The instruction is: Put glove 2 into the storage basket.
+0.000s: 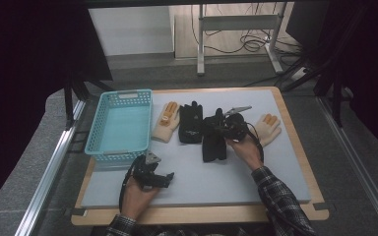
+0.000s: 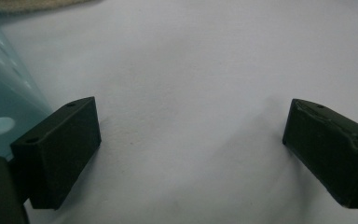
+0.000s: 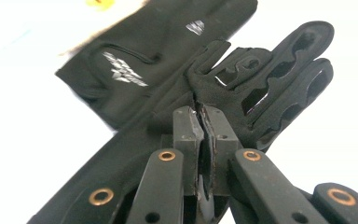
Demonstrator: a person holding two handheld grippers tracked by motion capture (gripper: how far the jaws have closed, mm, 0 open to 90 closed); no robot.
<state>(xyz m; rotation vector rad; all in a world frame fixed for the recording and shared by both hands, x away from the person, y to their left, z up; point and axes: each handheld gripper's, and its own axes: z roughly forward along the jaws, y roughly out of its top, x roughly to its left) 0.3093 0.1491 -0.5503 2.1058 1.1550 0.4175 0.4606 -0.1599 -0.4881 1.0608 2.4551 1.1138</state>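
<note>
R gripper (image 3: 200,122) jaws pinch black glove (image 3: 242,84), glossy ribbed fingers; L gripper (image 2: 191,149) jaws wide, empty

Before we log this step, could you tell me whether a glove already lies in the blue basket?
No, the blue basket shows a bare floor, and the black glove lies on the table.

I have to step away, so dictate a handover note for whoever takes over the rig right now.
Right tongs: shut on a fold of the near black glove, mid-table.
Left tongs: open, nothing between them, resting on the grey mat beside the teal basket.
Things: second black glove lies flat left of the gripped one; one cream glove sits by the basket, another right of the right hand.
Done: grip taken on the first black glove.
Left: probably all four gloves go in the basket, which has nothing in it yet.
</note>
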